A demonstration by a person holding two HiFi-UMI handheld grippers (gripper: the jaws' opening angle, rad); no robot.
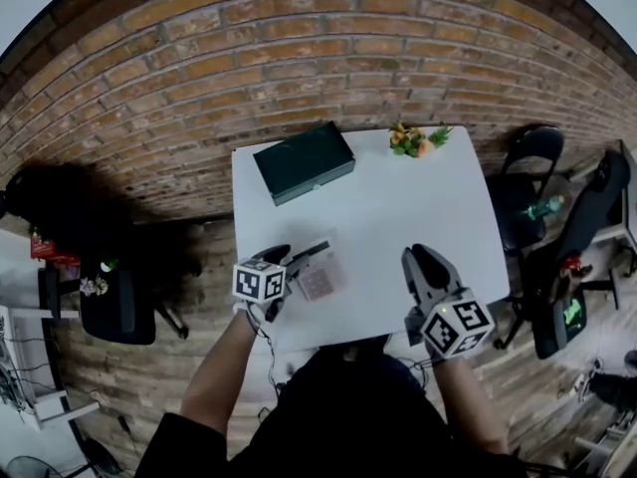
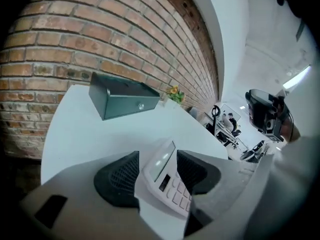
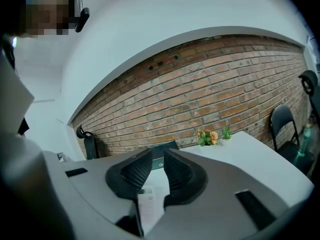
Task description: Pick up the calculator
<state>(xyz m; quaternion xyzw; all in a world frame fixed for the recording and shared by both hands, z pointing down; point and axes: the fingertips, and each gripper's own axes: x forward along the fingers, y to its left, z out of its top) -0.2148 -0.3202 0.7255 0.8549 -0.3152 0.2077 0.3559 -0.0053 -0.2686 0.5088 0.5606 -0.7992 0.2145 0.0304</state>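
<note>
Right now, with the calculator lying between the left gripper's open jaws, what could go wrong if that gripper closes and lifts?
1. The calculator seems to lie slanted between the pads of the left gripper, so closing may catch its corners and twist it out.
2. It lies flat on the white table. The jaws may scrape the tabletop, or the pads may press on its keys and not on its sides.

The head view looks steeply down on the whole tabletop [image 1: 398, 207], above the left hand-held gripper [image 1: 304, 255] and right hand-held gripper [image 1: 423, 257]. Each gripper view rides low behind its own jaws, facing the brick wall [image 3: 210, 84]. All share the dark box [image 1: 304, 162] ahead.
</note>
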